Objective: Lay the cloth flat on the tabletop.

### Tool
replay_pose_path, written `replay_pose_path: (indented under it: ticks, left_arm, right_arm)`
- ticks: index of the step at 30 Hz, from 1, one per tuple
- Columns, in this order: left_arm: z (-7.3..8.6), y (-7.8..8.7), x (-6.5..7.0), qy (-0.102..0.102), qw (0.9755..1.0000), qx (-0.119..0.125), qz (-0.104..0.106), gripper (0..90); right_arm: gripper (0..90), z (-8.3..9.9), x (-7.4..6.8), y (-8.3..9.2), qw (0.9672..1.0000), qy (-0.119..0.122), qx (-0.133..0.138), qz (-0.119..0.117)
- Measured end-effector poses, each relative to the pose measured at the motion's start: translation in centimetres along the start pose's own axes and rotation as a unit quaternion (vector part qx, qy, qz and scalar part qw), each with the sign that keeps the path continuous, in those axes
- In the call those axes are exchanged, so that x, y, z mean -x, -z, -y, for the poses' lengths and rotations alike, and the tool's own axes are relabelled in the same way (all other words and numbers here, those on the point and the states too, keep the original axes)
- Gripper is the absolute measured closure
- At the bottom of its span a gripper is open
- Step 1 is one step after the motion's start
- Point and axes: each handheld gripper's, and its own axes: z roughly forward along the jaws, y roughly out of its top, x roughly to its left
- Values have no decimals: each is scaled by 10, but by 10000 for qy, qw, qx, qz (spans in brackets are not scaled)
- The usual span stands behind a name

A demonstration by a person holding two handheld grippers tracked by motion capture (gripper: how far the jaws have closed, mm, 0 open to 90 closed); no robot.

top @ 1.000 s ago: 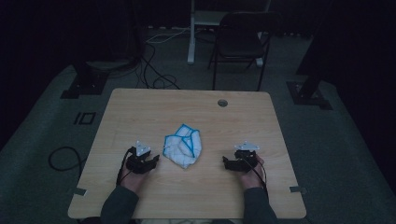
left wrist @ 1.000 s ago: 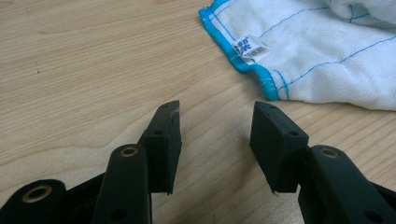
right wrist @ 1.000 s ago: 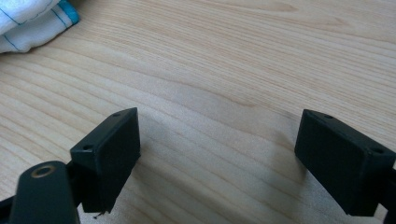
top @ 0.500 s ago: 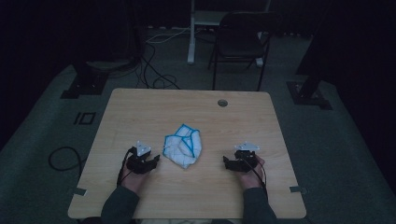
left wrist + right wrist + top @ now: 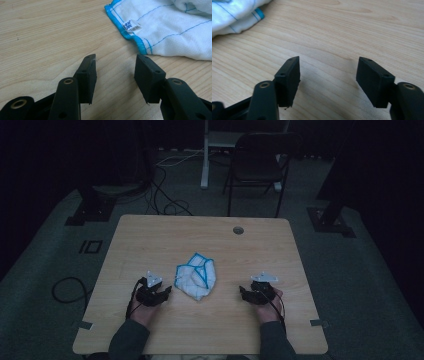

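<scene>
A crumpled white cloth (image 5: pixel 196 276) with blue edging and thin blue lines lies at the middle of the wooden table (image 5: pixel 200 235). My left gripper (image 5: pixel 167 290) rests on the table just left of it and is open. In the left gripper view the jaws (image 5: pixel 116 66) hold nothing, and the cloth's labelled hem (image 5: pixel 175 32) lies a short way ahead. My right gripper (image 5: pixel 242 292) sits to the right of the cloth and points toward it. Its jaws (image 5: pixel 329 67) are open but have just been closing a little, with bare wood between them. A corner of the cloth (image 5: pixel 232 15) lies farther off.
A round cable hole (image 5: pixel 238 230) sits near the table's far edge. Behind the table are a dark folding chair (image 5: pixel 260 165) and a white post (image 5: pixel 205 155). Black stand feet (image 5: pixel 90 207) and cables (image 5: pixel 65 290) lie on the floor at the left.
</scene>
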Motion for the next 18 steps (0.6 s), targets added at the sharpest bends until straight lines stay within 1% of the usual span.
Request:
replay_pose_path:
  ticks: [5, 9, 18]
  left_arm:
    - [0, 0, 0, -1, 10000, -2, -1, 528]
    - [0, 0, 0, 0, 10000, -1, -1, 528]
    - [0, -1, 1, -11, 10000, 15, 24, 538]
  right_arm:
    - [416, -3, -3, 6, 9999, -21, 74, -72]
    - [428, -6, -7, 10, 9998, 4, 161, -138]
    - [456, -14, -19, 19, 9991, 164, 272, -274]
